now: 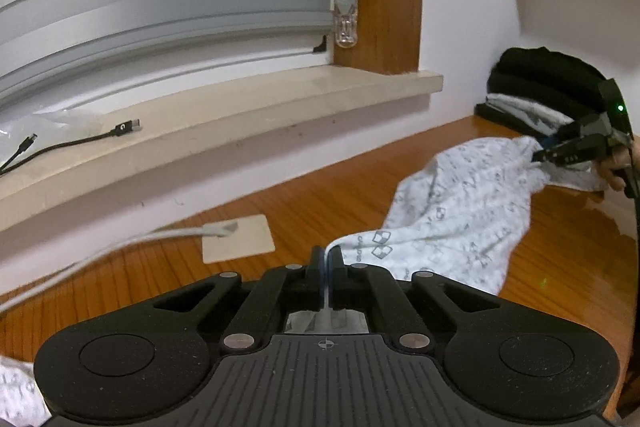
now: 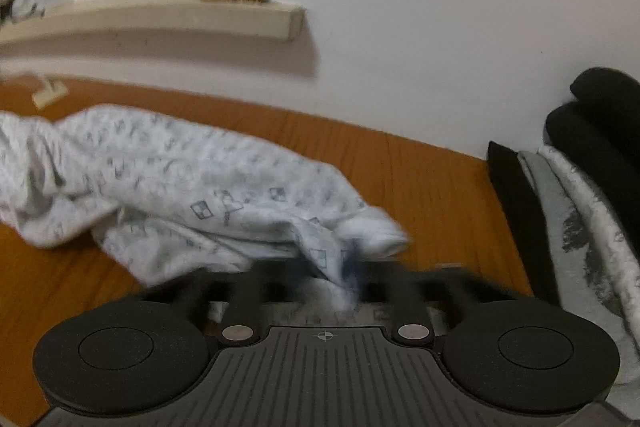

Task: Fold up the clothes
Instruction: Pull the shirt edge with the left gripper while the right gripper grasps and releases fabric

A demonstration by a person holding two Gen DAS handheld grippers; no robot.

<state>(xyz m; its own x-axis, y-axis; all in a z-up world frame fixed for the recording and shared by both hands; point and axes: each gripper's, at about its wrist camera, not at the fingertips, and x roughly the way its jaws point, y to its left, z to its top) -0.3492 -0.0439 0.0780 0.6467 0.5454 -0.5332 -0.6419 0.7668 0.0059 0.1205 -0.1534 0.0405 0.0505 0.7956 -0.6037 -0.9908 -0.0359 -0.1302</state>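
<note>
A white garment with a small grey print (image 1: 460,211) lies stretched over the wooden table (image 1: 320,203). My left gripper (image 1: 329,259) is shut on one edge of it, the cloth pinched between the dark fingers. At the far right of the left wrist view my right gripper (image 1: 538,157) is shut on the garment's other end, held by a hand (image 1: 612,167). In the right wrist view the same garment (image 2: 200,187) bunches up toward my right gripper (image 2: 348,279), whose blurred jaws stand closed on a fold of cloth.
A stack of folded clothes, black on top of grey and white (image 1: 540,91) (image 2: 592,187), sits against the wall at the right. A pale square pad with a white cable (image 1: 238,239) lies on the table. A black cable (image 1: 72,143) rests on the window sill.
</note>
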